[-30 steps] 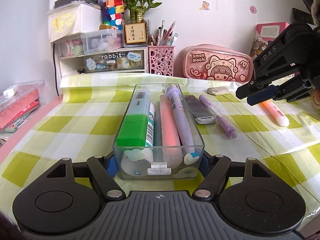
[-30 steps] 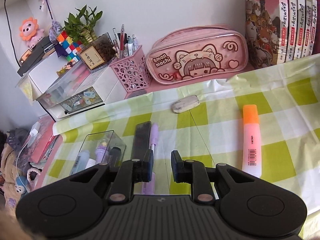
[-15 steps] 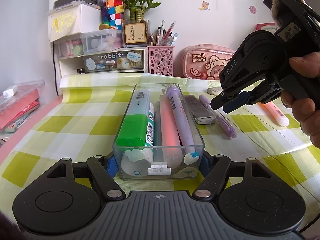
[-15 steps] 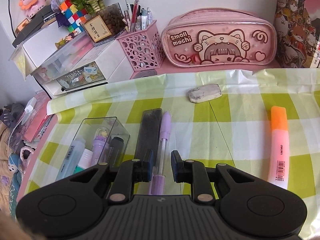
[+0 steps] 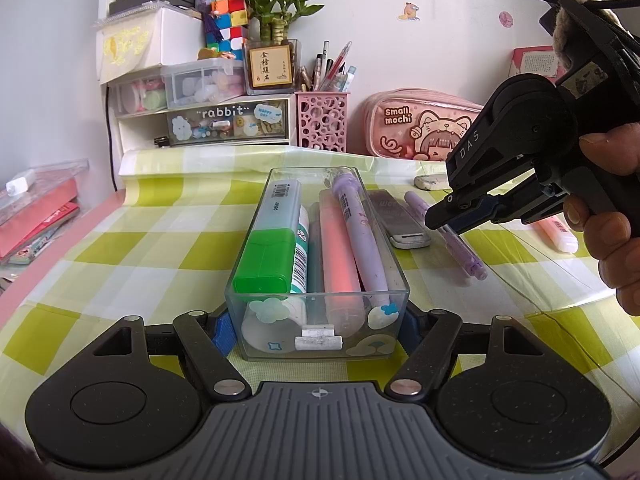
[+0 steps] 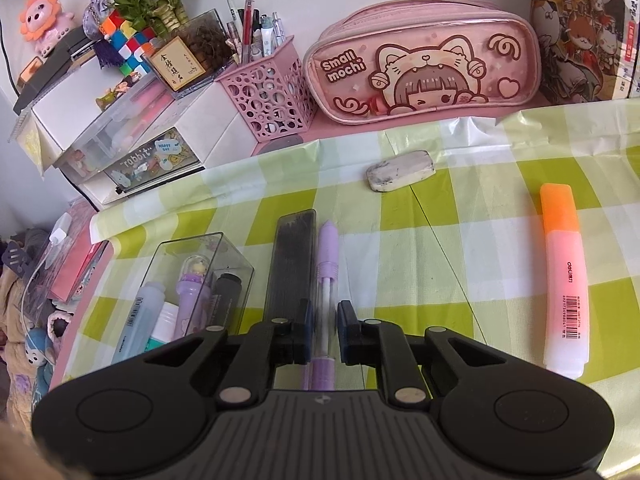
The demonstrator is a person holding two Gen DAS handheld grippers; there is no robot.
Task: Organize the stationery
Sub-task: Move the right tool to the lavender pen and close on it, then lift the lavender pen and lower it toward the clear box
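My left gripper is shut on the near end of a clear box, one finger on each side wall. In the box lie a green highlighter, a pink marker and a purple character pen. Right of the box, a dark flat case and a purple pen lie side by side on the checked cloth. My right gripper points down over that pen's clear barrel, and its jaws are closing onto it. An orange highlighter and a grey eraser lie farther right and back.
Along the wall stand a pink "Small mochi" pencil case, a pink pen holder, a white drawer unit with a plant on top, and books. A hand holds the right gripper.
My right gripper has come forward and down over the purple pen, and its fingers have narrowed around the barrel. The left gripper and the box have not moved.
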